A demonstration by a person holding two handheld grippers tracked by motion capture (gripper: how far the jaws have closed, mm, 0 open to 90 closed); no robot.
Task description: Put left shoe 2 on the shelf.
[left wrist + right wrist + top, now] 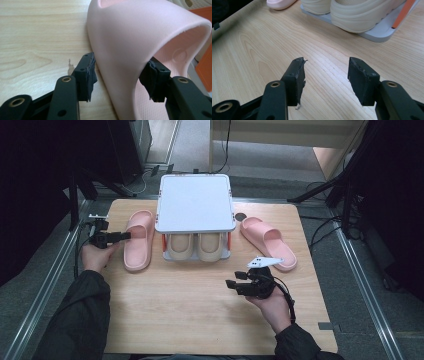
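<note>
Pink slipper (138, 240) at nine o'clock sat between the left gripper's (125, 236) spread jaws, strap unpinched; the right gripper (231, 284) gaped empty.

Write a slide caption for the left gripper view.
Left gripper straddling the strap of a pink foam slipper on the wooden table.

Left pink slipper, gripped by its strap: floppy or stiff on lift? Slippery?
The pink slipper looks like moulded foam: probably light, and its thick strap holds its arch, so fairly stiff. Matte surface suggests decent grip. With the left gripper straddling the strap, the heel may droop.
</note>
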